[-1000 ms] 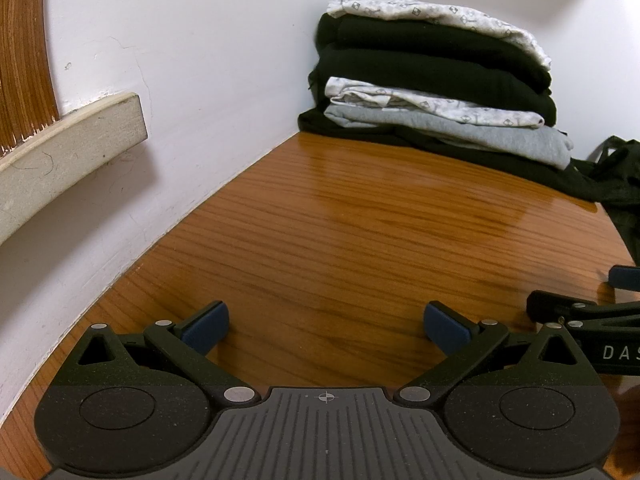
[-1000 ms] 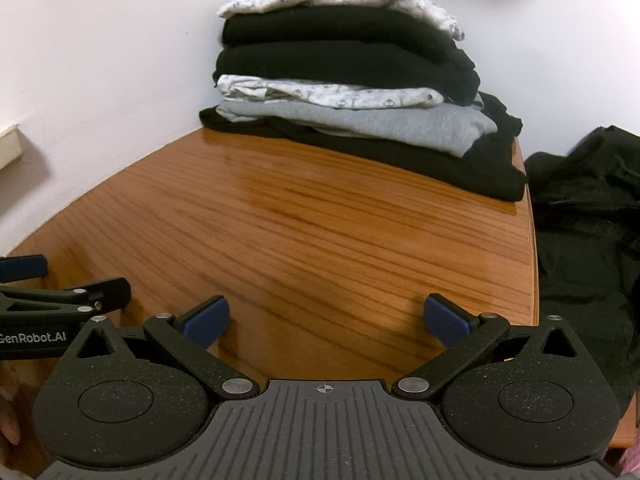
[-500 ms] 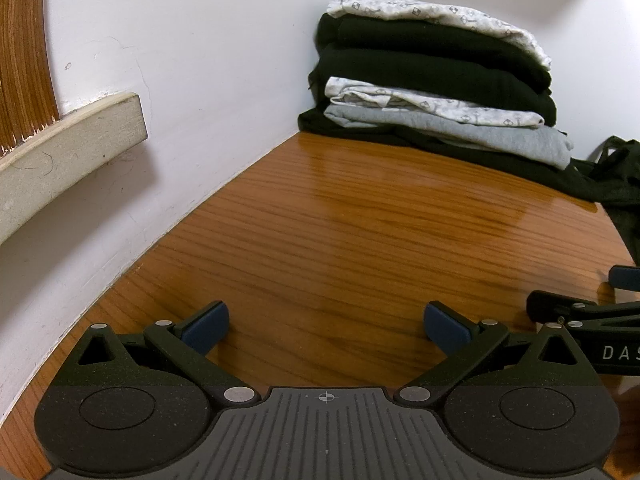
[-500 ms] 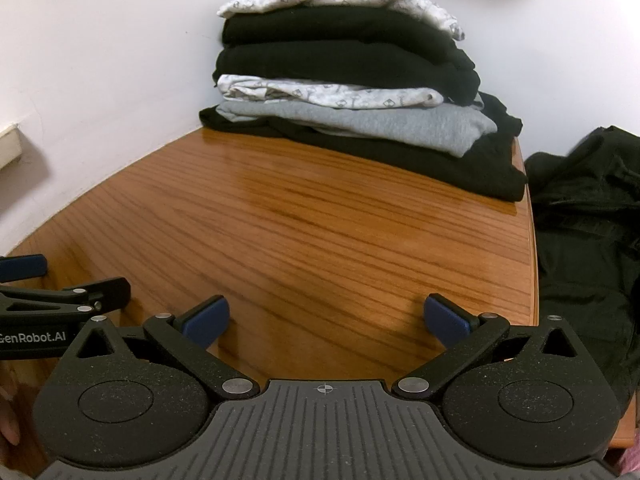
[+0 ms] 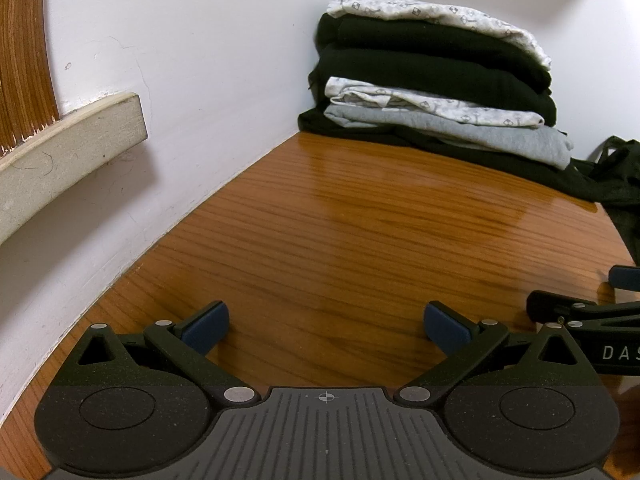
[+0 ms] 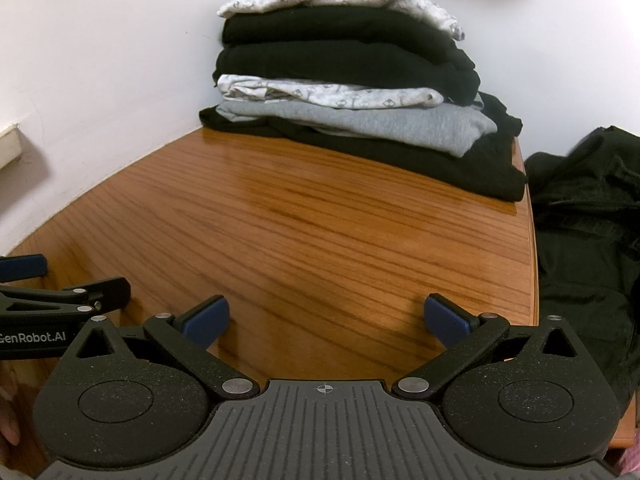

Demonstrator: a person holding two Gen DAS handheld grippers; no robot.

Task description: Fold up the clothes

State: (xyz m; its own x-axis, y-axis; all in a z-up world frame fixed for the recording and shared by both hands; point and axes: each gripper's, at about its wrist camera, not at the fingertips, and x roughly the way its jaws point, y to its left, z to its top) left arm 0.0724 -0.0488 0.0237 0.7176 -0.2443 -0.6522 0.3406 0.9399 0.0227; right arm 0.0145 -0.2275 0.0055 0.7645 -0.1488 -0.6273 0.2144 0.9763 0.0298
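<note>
Both the left gripper (image 5: pixel 326 322) and the right gripper (image 6: pixel 326 320) sit spread wide and empty over the bare wooden table (image 6: pixel 320 220), so next they should probably reach right for the unfolded dark clothes (image 6: pixel 584 216) beside the folded stack (image 6: pixel 344 80).

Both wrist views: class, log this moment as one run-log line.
left gripper: open, empty | right gripper: open, empty | folded stack: far corner of table | dark unfolded garment: off right edge
</note>
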